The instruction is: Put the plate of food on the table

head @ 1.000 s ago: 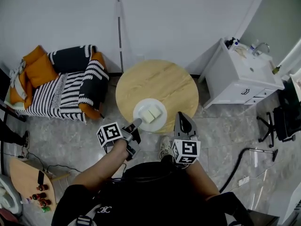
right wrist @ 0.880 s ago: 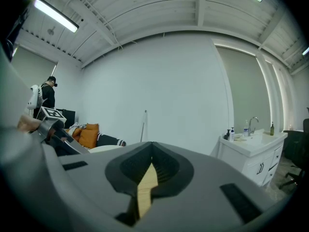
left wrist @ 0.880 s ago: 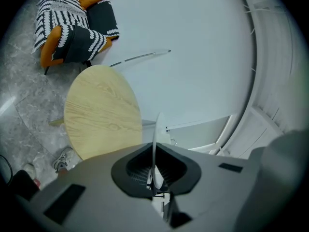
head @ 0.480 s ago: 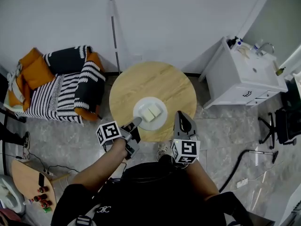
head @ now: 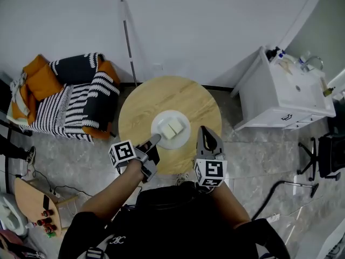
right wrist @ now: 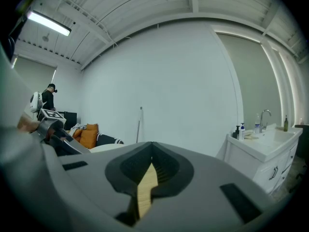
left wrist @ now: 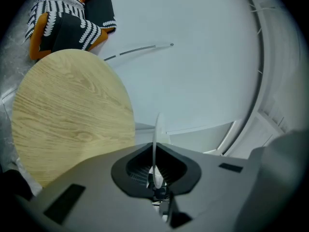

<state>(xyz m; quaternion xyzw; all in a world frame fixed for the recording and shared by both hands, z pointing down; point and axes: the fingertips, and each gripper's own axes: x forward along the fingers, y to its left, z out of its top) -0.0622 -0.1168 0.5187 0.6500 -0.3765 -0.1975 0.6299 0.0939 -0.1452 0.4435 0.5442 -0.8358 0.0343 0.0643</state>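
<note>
The left gripper (head: 156,140), clamped on the round white plate of pale food (head: 160,122), has carried it forward above the round wooden table (head: 141,107), ready for lowering.

In the head view, the left hand-held gripper (head: 157,139) covers the near-left rim of the plate (head: 181,136). The two pale blocks of food (head: 172,128) on the plate are too small to identify. Parts of the table's (head: 161,99) near edge are hidden behind that gripper and the right hand-held gripper (head: 207,133). In the left gripper view the plate shows only edge-on, as a thin white line, and its food is hidden. In the right gripper view the table is just a wooden sliver between the jaws. The bottles (head: 277,53) on the sink cabinet (head: 269,104) are too small to tell apart.
</note>
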